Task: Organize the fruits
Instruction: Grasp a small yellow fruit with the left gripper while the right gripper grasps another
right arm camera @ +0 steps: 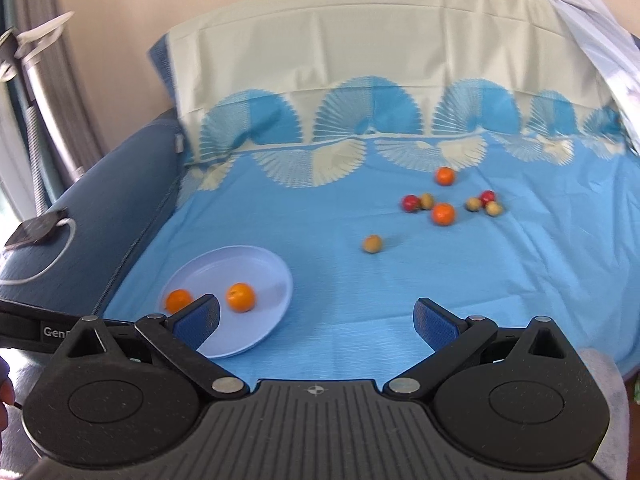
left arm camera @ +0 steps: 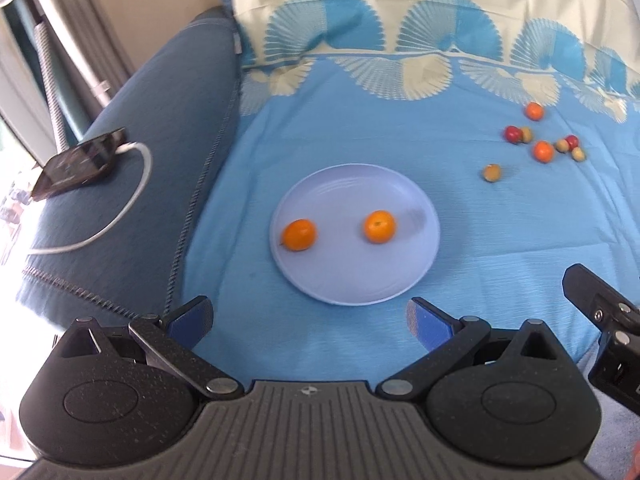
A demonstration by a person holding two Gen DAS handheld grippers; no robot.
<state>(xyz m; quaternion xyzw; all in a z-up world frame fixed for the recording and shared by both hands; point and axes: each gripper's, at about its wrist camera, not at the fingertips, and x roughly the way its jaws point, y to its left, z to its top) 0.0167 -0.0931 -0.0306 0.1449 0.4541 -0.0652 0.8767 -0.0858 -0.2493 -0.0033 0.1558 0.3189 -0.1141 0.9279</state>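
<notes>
I'm seeing bright daylight from the left, blown out at the left edge; soft blur everywhere, fisheye bending the edges, faint shadows on the blue cloth [left arm camera: 400, 344].

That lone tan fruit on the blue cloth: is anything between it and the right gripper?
Nothing visible. Only bare blue cloth lies between the open right gripper and the small round tan fruit; the pale blue plate sits off to the left.
</notes>
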